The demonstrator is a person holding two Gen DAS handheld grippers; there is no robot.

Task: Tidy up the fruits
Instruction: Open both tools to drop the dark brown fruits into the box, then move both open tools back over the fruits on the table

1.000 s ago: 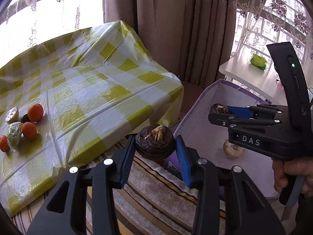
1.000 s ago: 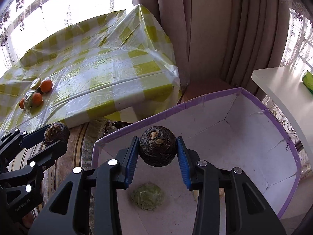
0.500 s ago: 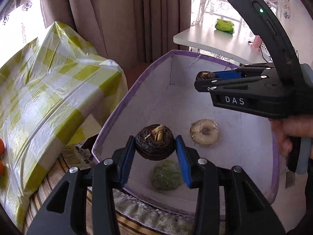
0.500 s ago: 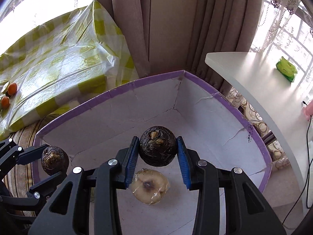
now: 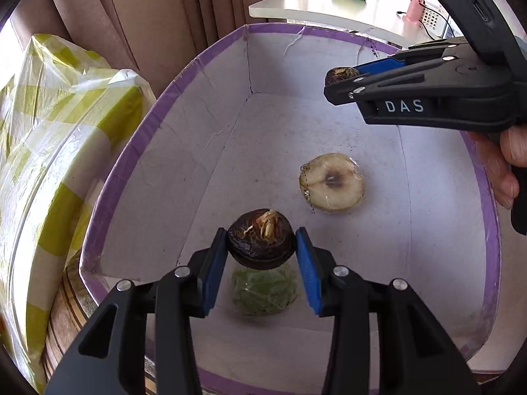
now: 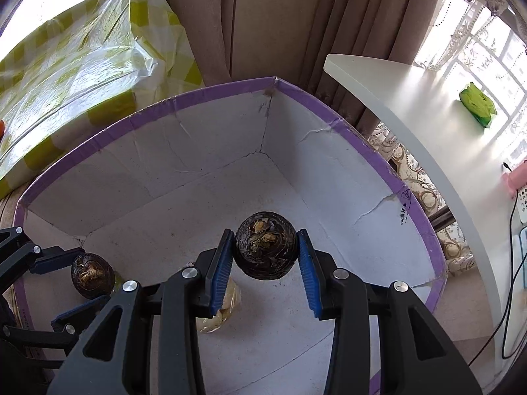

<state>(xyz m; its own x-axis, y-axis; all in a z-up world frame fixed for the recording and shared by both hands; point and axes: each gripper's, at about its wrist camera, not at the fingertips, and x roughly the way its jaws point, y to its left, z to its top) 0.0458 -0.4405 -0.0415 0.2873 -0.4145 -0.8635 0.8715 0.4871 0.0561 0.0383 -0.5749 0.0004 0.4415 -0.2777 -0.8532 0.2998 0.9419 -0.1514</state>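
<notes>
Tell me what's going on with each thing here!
Left tool: shut on a dark round fruit, held over the box.
Right tool: shut on another dark fruit, also over the box.
Box: open, white inside, purple rim, cracked walls.
Pale half fruit: wrapped, cut side up on the box floor.
Green fruit: wrapped, lying on the box floor.

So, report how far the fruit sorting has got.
Done: a wrapped pale fruit half and a wrapped green one lie on the floor of the purple-rimmed box. In hand: the left gripper and right gripper each clamp a dark round fruit over the box. Left: releasing both; anything remaining on the table is out of view.
</notes>
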